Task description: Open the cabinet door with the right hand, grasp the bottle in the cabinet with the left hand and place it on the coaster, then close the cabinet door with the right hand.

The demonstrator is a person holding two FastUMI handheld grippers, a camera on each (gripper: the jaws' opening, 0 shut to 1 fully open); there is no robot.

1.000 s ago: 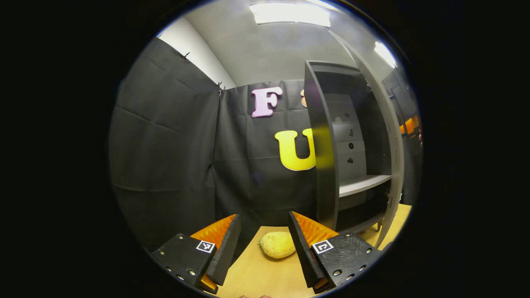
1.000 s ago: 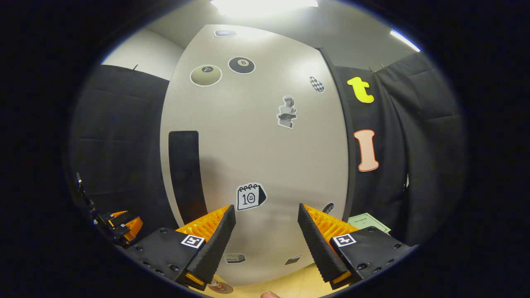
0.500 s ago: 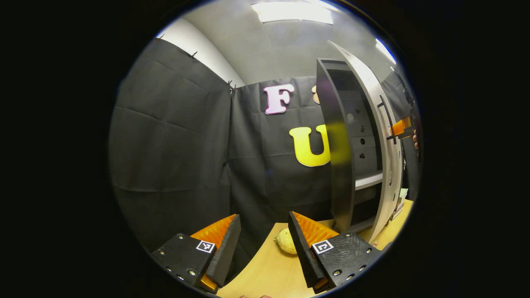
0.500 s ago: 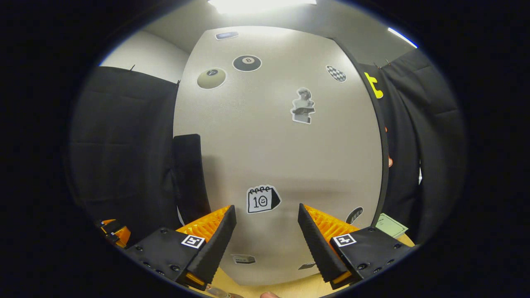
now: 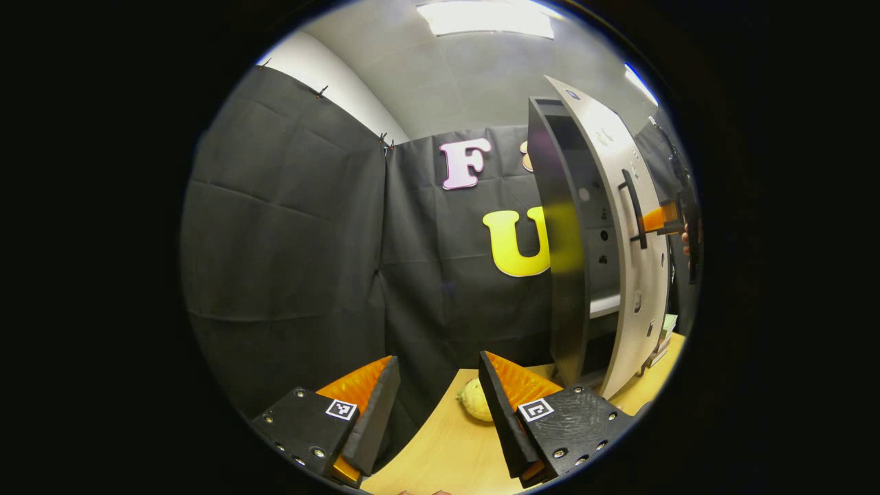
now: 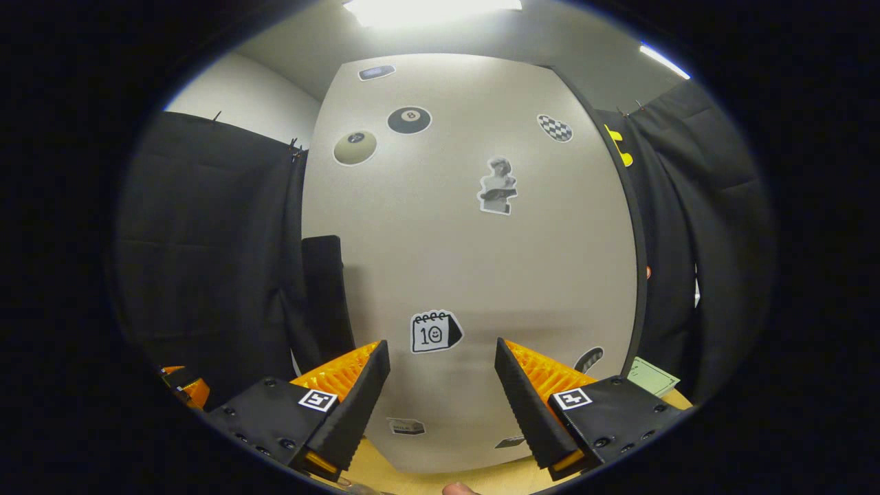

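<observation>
In the left gripper view the dark cabinet (image 5: pixel 565 275) stands on the right of the table. Its grey door (image 5: pixel 636 275) is swung almost against it, leaving a narrow gap with a shelf edge inside. My left gripper (image 5: pixel 440 364) hangs open over the table, holding nothing. Farther off, the right gripper (image 5: pixel 661 218) reaches the door's outer face beside the black handle (image 5: pixel 632 206). In the right gripper view the sticker-covered door (image 6: pixel 467 261) is close in front. My right gripper (image 6: pixel 440 347) is open right at that door, just right of the handle (image 6: pixel 328 295).
A yellow lemon-like fruit (image 5: pixel 474 400) lies on the wooden table (image 5: pixel 440 454) between the left gripper's fingers and the cabinet. A green paper (image 6: pixel 650 375) lies on the table to the right of the door. The left gripper (image 6: pixel 182 388) shows at the lower left.
The door has swung toward the cabinet and the opening has narrowed from wide to a thin gap. The right gripper has followed the door's face. The left gripper has shifted slightly.
</observation>
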